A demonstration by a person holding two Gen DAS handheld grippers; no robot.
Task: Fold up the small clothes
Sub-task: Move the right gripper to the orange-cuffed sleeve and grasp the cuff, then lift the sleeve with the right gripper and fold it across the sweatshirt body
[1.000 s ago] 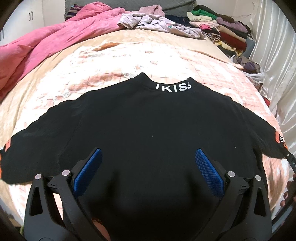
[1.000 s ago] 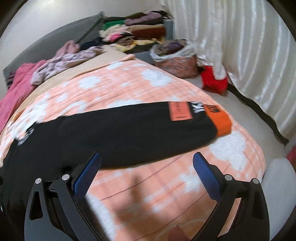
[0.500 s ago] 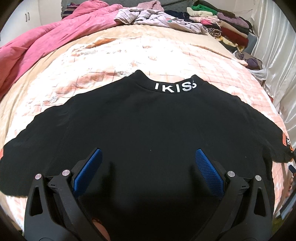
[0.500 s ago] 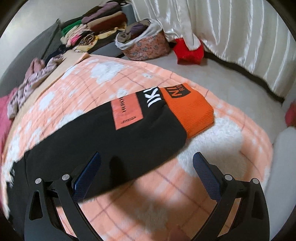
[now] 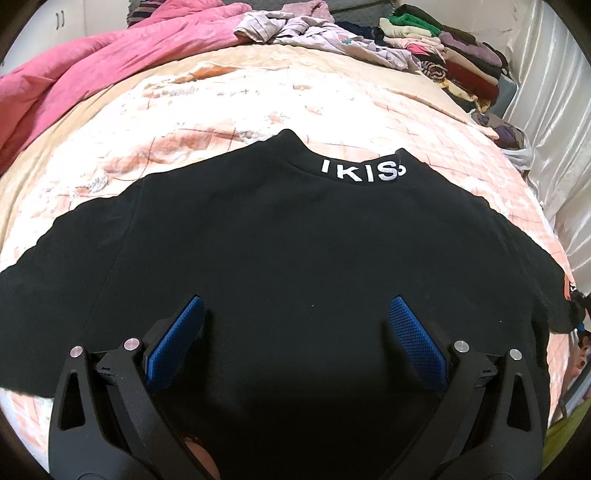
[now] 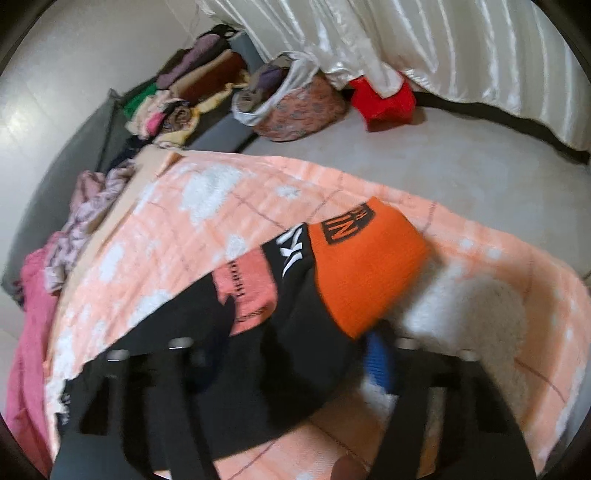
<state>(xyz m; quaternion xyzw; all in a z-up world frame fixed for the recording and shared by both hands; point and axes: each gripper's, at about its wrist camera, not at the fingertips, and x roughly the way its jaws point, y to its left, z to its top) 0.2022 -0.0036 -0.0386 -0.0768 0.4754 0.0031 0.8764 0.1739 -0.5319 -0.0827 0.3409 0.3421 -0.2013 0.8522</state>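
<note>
A black sweatshirt [image 5: 288, 251] with white letters on its collar lies spread flat, back up, on the peach bedspread [image 5: 221, 99]. My left gripper [image 5: 293, 317] is open and empty, hovering over the shirt's lower back. In the right wrist view the shirt's right sleeve [image 6: 280, 332] with its orange cuff [image 6: 362, 266] lies near the bed's edge. My right gripper [image 6: 291, 354] is blurred and low over the sleeve, its jaws astride the sleeve just behind the cuff. I cannot tell whether it grips the cloth.
A pink blanket [image 5: 74, 77] and loose clothes [image 5: 317, 33] lie at the bed's far end. Folded clothes [image 5: 458, 62] are stacked at the far right. On the floor are a patterned bag [image 6: 295, 107], a red cloth [image 6: 384, 99] and white curtains [image 6: 443, 48].
My right gripper has moved forward and down onto the sleeve beside the orange cuff, and its view has blurred. My left gripper has come a little closer to the shirt.
</note>
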